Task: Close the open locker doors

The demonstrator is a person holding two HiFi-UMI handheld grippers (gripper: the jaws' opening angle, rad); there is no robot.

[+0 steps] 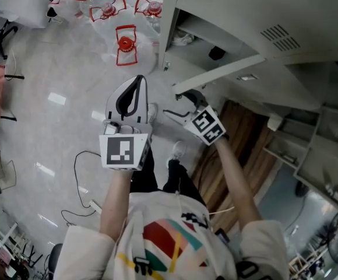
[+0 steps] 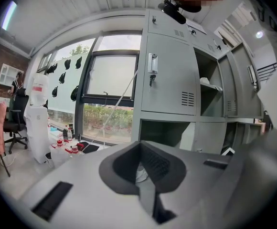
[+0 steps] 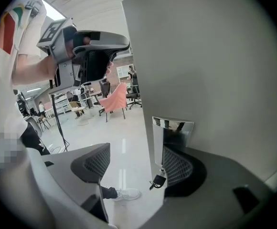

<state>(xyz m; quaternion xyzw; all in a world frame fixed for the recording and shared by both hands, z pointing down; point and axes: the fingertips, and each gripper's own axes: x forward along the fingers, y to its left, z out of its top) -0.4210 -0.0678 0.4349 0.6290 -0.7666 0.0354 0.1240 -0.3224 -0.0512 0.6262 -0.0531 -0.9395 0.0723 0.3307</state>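
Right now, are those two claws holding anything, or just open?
Left claw: shut, empty.
Right claw: open, gripping nothing, at the handle of the locker door.

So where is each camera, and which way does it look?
Head view: on the person's head, looking down at the floor; shows arms, left gripper, right gripper.
Left gripper view: on the left gripper, facing the lockers; its fingers show, together.
Right gripper view: on the right gripper, looking along an open door; its fingers show, apart.
Shared: head and left gripper views both see the lockers.
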